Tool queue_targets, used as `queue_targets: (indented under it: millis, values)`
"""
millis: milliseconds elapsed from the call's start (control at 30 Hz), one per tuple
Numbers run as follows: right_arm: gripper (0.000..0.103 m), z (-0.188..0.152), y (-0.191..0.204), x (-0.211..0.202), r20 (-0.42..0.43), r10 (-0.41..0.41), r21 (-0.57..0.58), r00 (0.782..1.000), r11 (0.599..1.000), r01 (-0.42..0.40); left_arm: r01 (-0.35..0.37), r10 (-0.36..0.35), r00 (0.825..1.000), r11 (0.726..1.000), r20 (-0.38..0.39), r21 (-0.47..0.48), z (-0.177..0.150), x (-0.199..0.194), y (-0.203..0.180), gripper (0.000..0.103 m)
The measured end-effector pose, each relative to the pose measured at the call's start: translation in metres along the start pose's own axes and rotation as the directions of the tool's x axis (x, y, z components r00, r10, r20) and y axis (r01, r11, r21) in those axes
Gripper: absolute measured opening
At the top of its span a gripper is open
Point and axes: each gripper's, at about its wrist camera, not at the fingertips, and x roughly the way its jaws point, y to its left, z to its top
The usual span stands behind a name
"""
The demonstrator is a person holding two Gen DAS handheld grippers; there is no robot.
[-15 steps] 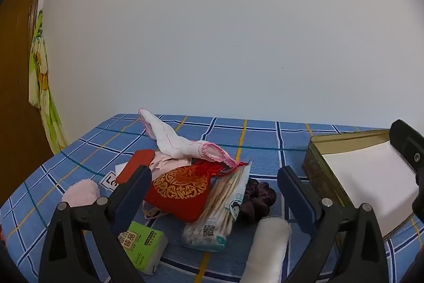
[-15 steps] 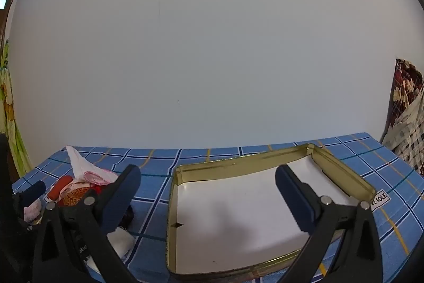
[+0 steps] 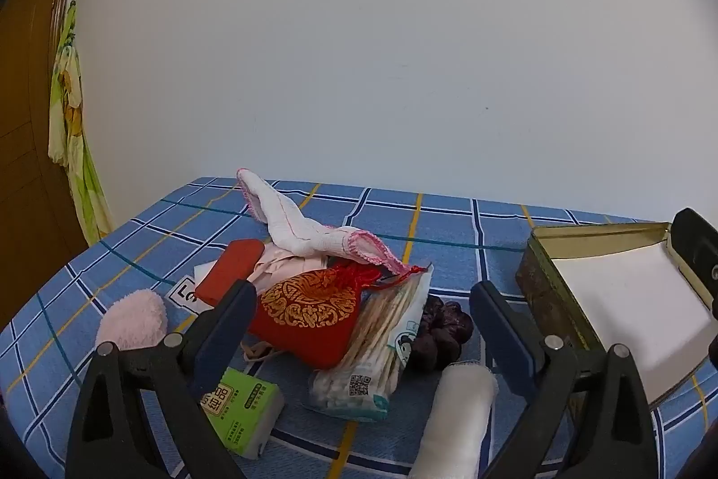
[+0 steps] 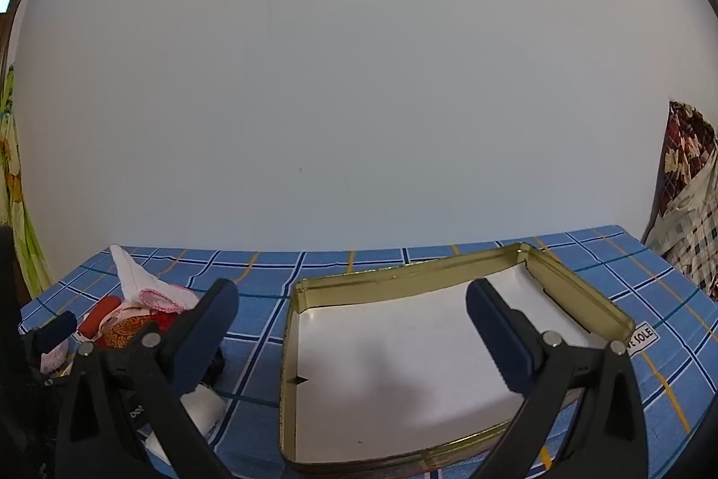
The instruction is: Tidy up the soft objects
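- Since the frame half a second back: almost nothing moved. Pile, tin and both tongs in the same places; at most a slight drift of the views.
- Left gripper (image 3: 361, 322): jaws spread wide, nothing between the pads, hanging over the near edge of the pile.
- Right gripper (image 4: 352, 319): likewise wide apart and empty, poised above the tin (image 4: 579, 283).
- Tin: on the right of the checked cloth (image 3: 448, 218), lid off, white floor bare. Nothing packed yet.
- Pile, left of the tin, all loose on the cloth: white rag (image 3: 296, 225) with pink trim at the far side, red pouch (image 3: 309, 315) in the middle, bag of cotton swabs (image 3: 381, 349) just right of it, dark scrunchie (image 3: 442, 333) beside that, white roll (image 3: 457, 411) nearest, green tissue pack (image 3: 242, 407) near left, pink puff (image 3: 132, 319) far left, red case (image 3: 229, 268) behind.
- Judged progress: at the very start. No item sorted; every piece left to lift and place.
- Likely first pick: the white roll or swab bag, closest to the left jaws.
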Motion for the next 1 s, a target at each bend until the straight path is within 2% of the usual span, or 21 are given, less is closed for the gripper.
queue_targets:
  millis: [1000]
  values:
    - [0.103, -0.0007, 0.0057, -0.0086, 0.007, 0.01, -0.006, 1.0, 1.0, -0.01, 0.01, -0.01, 1.0, 1.0, -0.015, -0.011, -0.0016, 0.0018, 0.0005, 0.097]
